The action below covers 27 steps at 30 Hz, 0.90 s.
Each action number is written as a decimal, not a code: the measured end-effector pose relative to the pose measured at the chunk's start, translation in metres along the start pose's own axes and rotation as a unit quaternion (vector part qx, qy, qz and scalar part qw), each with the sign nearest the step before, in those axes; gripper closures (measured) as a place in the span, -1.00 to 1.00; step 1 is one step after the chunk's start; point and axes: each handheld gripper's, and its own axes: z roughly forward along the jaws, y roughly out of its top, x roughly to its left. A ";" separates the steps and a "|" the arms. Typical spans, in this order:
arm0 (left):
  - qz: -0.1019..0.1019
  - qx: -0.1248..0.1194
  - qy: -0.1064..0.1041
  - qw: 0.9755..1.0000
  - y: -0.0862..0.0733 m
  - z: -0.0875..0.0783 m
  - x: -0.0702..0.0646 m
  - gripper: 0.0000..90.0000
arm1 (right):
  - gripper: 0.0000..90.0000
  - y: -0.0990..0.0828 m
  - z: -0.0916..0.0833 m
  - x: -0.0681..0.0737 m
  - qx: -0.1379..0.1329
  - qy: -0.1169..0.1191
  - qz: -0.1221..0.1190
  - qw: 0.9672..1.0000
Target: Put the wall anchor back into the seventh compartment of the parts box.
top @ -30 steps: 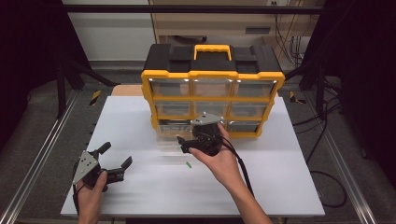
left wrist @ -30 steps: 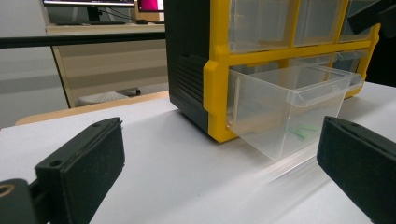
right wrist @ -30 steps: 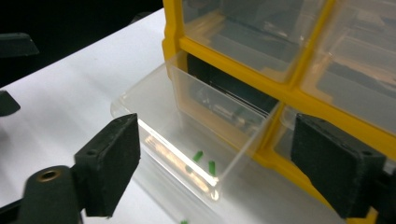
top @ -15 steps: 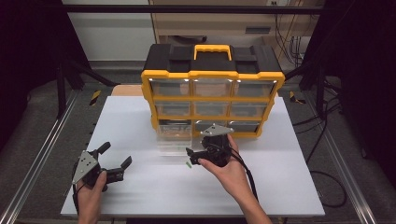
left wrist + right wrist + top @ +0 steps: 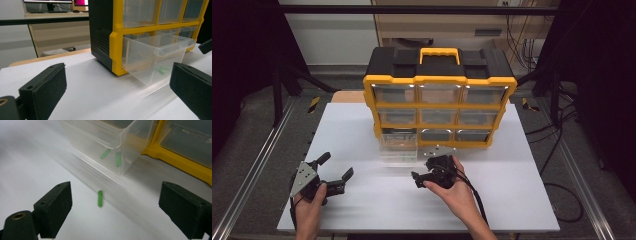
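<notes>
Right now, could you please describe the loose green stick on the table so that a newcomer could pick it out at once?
Start at the yellow and black organiser on the white table; its bottom-left clear drawer is pulled out. Just in front of that drawer, between the open right gripper's jaws, lies the small green stick. Unlike the two similar green sticks, it lies on the bare table, outside the drawer.

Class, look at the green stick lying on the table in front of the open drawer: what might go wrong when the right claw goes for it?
The green stick is thin and lies flat, so the open right claw may slip over it. It lies close to the clear drawer, which the jaws could knock.
</notes>
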 end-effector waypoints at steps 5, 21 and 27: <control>0.000 0.000 0.000 1.000 0.000 0.000 0.000 -0.98 | -0.65 -0.004 0.006 0.002 0.012 0.005 -0.001 1.000; 0.003 0.002 -0.002 1.000 0.000 0.001 -0.001 -0.98 | -0.01 -0.016 0.023 0.006 0.037 0.034 0.002 0.999; 0.003 0.002 -0.001 1.000 0.000 0.001 0.000 -0.98 | 0.20 -0.018 0.029 0.010 0.043 0.035 0.000 0.998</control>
